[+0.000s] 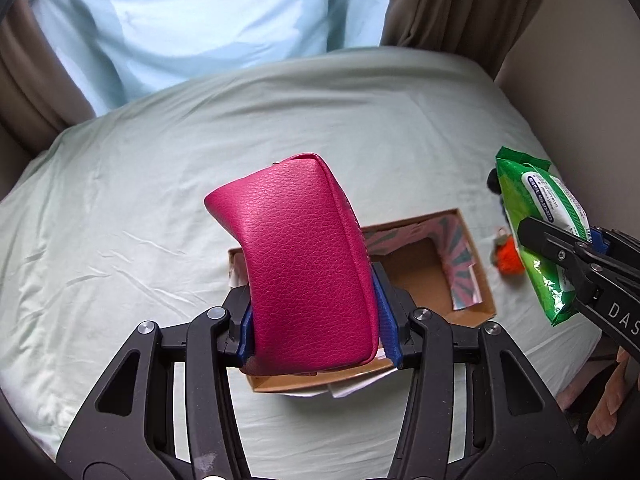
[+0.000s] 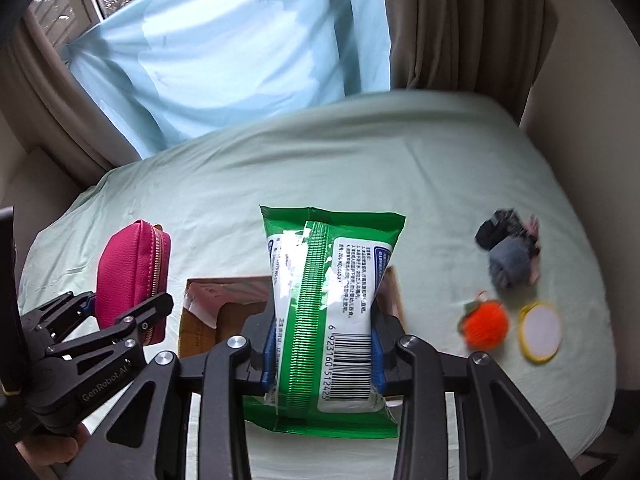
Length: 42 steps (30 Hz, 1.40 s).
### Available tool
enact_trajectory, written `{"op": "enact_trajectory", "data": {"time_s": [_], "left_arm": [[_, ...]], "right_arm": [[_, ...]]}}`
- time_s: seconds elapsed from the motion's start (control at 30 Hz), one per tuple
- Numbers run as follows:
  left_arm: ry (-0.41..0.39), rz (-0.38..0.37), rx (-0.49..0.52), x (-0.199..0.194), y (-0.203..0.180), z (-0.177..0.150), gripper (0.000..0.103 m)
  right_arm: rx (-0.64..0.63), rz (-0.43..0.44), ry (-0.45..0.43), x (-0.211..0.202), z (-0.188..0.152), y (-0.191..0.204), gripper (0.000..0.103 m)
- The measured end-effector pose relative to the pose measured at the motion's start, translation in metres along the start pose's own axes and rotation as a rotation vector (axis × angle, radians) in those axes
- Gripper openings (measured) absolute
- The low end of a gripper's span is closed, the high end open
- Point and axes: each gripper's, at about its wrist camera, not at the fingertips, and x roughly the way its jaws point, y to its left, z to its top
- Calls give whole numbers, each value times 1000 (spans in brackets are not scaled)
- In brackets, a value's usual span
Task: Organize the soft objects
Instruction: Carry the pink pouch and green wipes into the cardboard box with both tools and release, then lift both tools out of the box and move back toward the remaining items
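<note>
The left gripper grips the near end of a magenta zip pouch, its blue pads pressed to the pouch's two sides, directly above the near half of an open cardboard box on the pale green bed sheet. To the right of the box, the right gripper is likewise closed on a green wet-wipes pack, clamping it across the barcode end, and the pack hangs over the box's right side.

The pouch's long axis runs away from the gripper, its free end raised and tipped toward the window, with the zip edge turned right toward the pack. The pack's long axis also runs forward from its gripper, back seam and barcode facing up.

Beyond the box's right wall, on the sheet, lie an orange pom-pom, a round yellow-rimmed pad just beside it, and a dark grey bundle farther off. The box floor that shows holds nothing, so the sorting appears barely begun: two items are lifted and not yet dropped in, and three wait on the bed. Behind the bed, a light blue cloth covers the window between brown curtains.
</note>
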Motion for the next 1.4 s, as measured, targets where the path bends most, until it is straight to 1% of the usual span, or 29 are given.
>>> {"op": "enact_trajectory", "data": {"time_s": [0.13,0.23,0.33,0.43,0.67,0.77,0.87,0.9,0.93,0.97,1.0,1.03,1.07,1.13,1.27,1.37,1.4], "left_arm": [[60,-6,22,37,-1,-3,44],[113,-15,44,64,-5,-9,44],[167,-25,69,91,-9,-15,44],[220,-37,97,119,-17,-23,44],[326,-49,126,170,-24,-40,44],[360,-54,134,183,-23,-45,44],[390,-39,159,191,-24,-50,44],[398,-33,168,193,-24,-51,48],[403,-20,185,194,-26,-52,56],[397,-6,208,193,-28,-54,66],[389,1,232,191,-30,-56,96],[377,7,248,187,-30,-57,103],[365,3,252,182,-32,-59,103],[341,-26,248,173,-30,-62,103],[343,-19,235,171,-23,-73,103],[349,-37,196,169,-15,-78,103],[344,-37,188,167,-12,-80,103]], "right_arm": [[54,18,92,38,-8,-1,33],[120,24,185,70,-13,-11,33],[156,14,290,110,-20,-21,33],[196,22,380,145,-31,-30,33],[212,18,491,199,-42,-35,33],[205,24,520,213,-45,-32,33],[214,39,545,221,-46,-30,33],[224,37,550,224,-47,-31,33],[232,38,553,225,-47,-30,34],[242,36,560,228,-48,-30,44],[246,31,562,230,-49,-31,54],[253,36,557,231,-50,-32,80],[267,58,548,231,-51,-34,103],[281,73,537,231,-52,-37,103],[287,76,537,228,-55,-43,103],[289,75,531,222,-56,-43,103],[291,53,530,219,-56,-40,103]]}}
